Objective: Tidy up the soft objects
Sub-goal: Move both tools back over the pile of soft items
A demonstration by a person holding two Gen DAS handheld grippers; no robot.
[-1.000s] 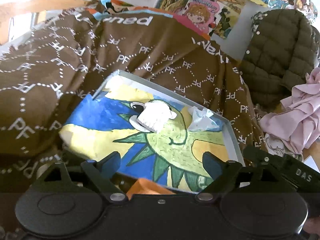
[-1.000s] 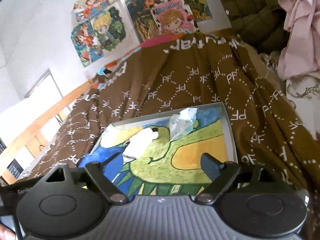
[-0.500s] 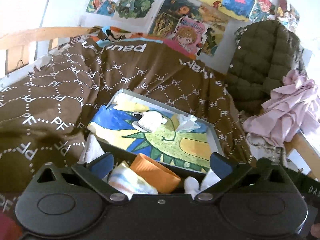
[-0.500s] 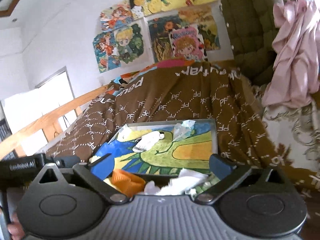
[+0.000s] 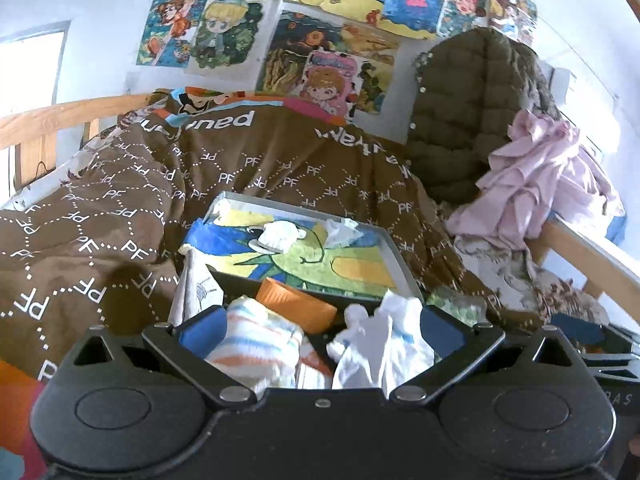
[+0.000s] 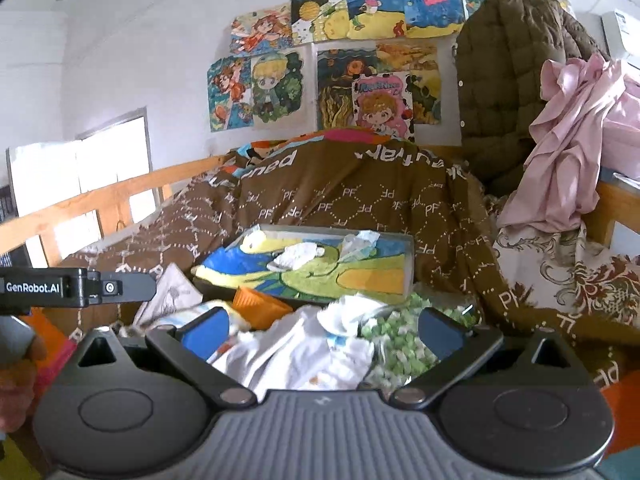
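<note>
Above the bed (image 5: 120, 216), both grippers' fingers (image 5: 202, 326) gape.

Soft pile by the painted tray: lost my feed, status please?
Left gripper and right gripper: jaws open, holding nothing. White crumpled cloth and striped sock lie loose below. Orange plastic cup sits among them.

Counted on inspection: one painted tray (image 5: 394, 258) holding two small white cloths (image 5: 280, 234); one orange cup (image 5: 298, 304); one striped cloth (image 5: 256, 344); one olive jacket (image 5: 472, 112); one pink garment (image 5: 536, 184); one brown blanket (image 5: 120, 216).
</note>
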